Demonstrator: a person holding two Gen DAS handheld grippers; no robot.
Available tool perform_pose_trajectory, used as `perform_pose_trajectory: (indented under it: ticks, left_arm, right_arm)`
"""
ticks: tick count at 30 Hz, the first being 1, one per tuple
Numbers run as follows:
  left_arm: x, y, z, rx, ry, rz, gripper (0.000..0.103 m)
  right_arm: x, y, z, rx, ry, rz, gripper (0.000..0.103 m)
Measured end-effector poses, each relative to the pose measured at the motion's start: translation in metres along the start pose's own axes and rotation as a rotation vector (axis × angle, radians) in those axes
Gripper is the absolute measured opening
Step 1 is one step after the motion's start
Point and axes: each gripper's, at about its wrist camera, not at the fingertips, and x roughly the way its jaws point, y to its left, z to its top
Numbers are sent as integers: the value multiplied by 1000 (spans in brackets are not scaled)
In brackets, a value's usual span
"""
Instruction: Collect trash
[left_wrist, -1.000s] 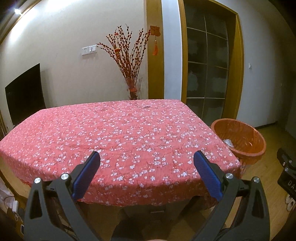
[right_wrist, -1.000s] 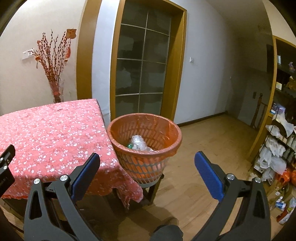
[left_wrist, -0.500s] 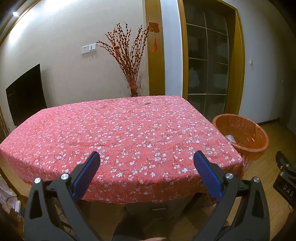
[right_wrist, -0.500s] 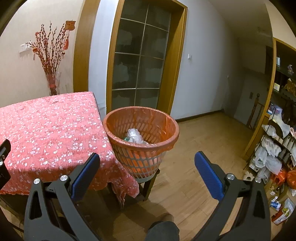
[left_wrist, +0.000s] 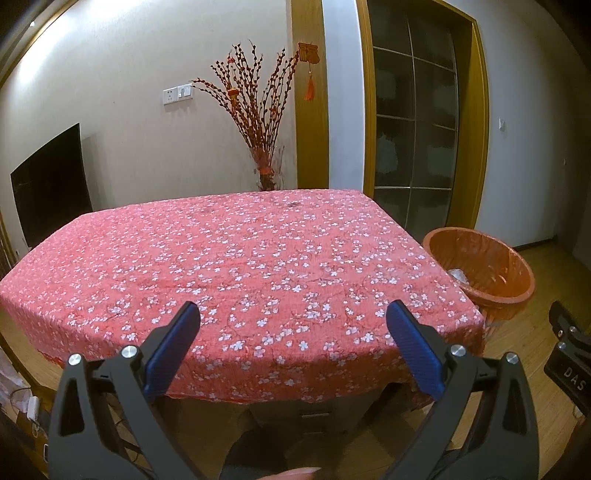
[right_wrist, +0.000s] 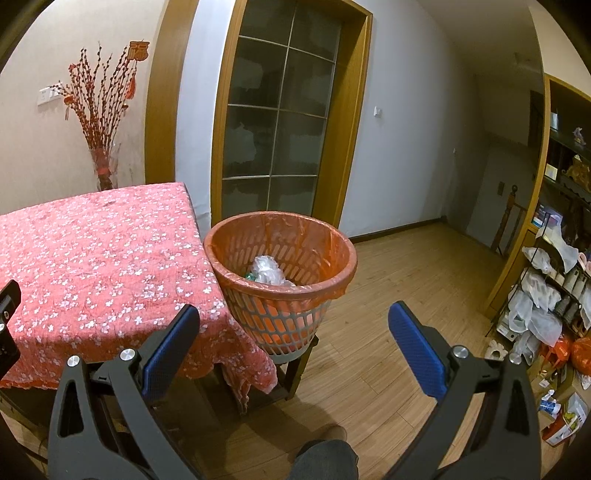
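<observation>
The orange basket stands on a small dark stool, right beside the corner of the table with the red flowery cloth. An orange bag lines the basket. Inside it lies some crinkly clear plastic trash with a bit of green next to it.

The left gripper is wide open and holds nothing. It hangs over the near edge of the table. The right gripper is wide open too, with nothing in it, above the wooden floor in front of the basket.

A tall vase of red twigs stands behind the table.
</observation>
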Motion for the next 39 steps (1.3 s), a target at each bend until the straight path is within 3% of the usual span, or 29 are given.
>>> perform_pose_trajectory:
  ticks: [39]
  left_arm:
    - [-4,-4,2,-12,-9,-3,99]
  right_arm:
    - [-4,9,2,0,-3,4,101]
